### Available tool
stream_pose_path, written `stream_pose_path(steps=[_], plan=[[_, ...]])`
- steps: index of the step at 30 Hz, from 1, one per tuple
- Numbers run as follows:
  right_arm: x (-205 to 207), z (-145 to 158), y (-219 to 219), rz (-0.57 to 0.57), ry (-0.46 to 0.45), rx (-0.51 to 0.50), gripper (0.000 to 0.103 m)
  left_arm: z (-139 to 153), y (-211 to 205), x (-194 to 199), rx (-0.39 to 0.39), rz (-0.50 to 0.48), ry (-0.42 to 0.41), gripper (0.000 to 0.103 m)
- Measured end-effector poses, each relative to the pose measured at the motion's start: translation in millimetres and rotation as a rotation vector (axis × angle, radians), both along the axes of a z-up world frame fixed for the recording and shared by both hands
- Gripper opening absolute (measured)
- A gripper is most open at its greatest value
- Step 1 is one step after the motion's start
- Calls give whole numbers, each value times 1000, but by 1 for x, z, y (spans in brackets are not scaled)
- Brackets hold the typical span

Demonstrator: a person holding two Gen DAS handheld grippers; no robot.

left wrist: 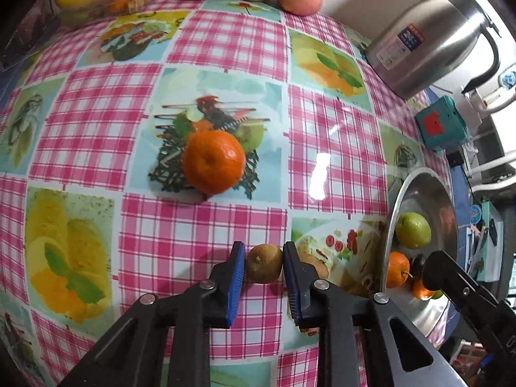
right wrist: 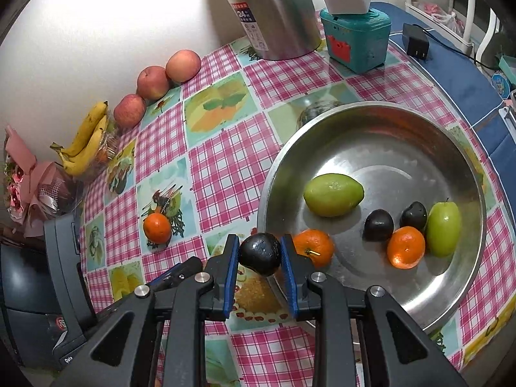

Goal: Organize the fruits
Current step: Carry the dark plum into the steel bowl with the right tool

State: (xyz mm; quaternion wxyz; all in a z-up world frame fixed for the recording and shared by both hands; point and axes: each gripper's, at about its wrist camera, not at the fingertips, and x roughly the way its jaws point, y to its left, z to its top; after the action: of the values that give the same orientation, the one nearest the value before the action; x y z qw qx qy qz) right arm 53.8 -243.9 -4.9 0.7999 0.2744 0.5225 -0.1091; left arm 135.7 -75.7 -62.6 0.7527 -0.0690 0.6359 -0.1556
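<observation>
Both hands are mid-collection: fruit is being gathered off the tabletop (right wrist: pixel 222 167) into the steel basin (right wrist: pixel 458 148), which lies just ahead and to the right of the right hand-held gripper (right wrist: pixel 260 254). That gripper is pinching a dark plum (right wrist: pixel 260 253) right at the basin's near rim, so I judge its next move is a short carry over the rim and a gentle release onto bare metal, clear of the fruit already lying there.

The left hand-held gripper (left wrist: pixel 264 262) has its blue pads pressed against a brown kiwi (left wrist: pixel 263 262) low over the tabletop; it looks ready to lift and swing right toward the basin.

Counting, largest first: one basin; one steel kettle (right wrist: pixel 274 9) far ahead of the right gripper; one bunch of bananas (right wrist: pixel 85 138) and three apples (right wrist: pixel 153 82) far ahead and left, along the wall. In the basin: two green fruits (right wrist: pixel 333 195), two oranges (right wrist: pixel 314 246), two dark plums (right wrist: pixel 379 225). One orange (left wrist: pixel 214 161) sits loose on the tabletop, directly ahead of the left gripper.
</observation>
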Motion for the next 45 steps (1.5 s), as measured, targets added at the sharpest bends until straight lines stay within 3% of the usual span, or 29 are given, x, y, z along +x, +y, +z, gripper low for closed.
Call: stream_pose_path(steps=[8, 17, 29, 37, 45], plan=[[-2, 0, -15, -35, 4, -11, 27, 25, 19, 2, -25, 57, -67, 26], [-17, 0, -58, -144, 15, -63, 27, 51, 0, -9, -46, 16, -136, 26], [-37, -1, -109, -245, 17, -76, 27, 57, -70, -45, -88, -166, -145, 26], [-42, -6, -120, -249, 16, -63, 27, 52, -125, -78, -24, -330, -172, 26], [-39, -10, -118, -236, 14, -56, 27, 41, -145, -90, 36, -384, -179, 26]])
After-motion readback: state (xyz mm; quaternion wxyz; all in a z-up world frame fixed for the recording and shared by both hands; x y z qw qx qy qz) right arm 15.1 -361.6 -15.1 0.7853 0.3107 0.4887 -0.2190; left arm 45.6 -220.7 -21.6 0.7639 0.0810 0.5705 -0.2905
